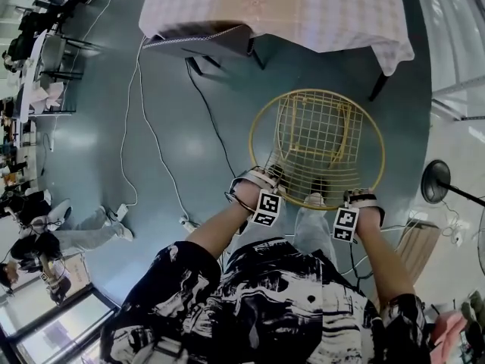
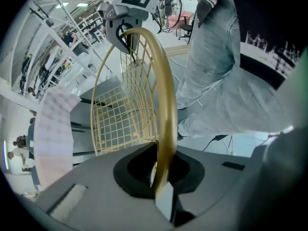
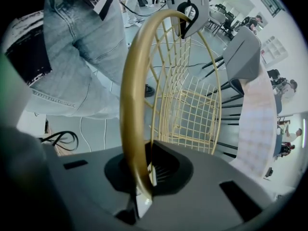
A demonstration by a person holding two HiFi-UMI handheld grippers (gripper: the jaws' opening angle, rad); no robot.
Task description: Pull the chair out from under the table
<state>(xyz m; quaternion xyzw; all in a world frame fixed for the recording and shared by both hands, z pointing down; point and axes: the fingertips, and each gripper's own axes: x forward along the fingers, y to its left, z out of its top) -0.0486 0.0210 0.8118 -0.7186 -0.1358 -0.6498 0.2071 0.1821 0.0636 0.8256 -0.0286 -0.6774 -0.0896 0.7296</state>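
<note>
A gold wire chair [image 1: 314, 135] with a round hoop rim stands on the floor just in front of the table [image 1: 273, 6], which has a checked cloth. Both grippers point down onto the near side of the rim. My left gripper [image 1: 264, 177] is shut on the rim's near-left part, and the gold rim [image 2: 166, 105] runs between its jaws [image 2: 161, 177]. My right gripper [image 1: 356, 198] is shut on the near-right part, with the rim [image 3: 130, 95] pinched between its jaws [image 3: 142, 182]. Each gripper view shows the other gripper farther along the hoop.
A grey chair [image 1: 201, 40] is tucked under the table's left side. Cables [image 1: 132, 127] trail over the floor at left. A round stand base [image 1: 436, 180] sits at right. My jeans-clad legs [image 2: 226, 81] are close behind the chair. People and desks line the far left.
</note>
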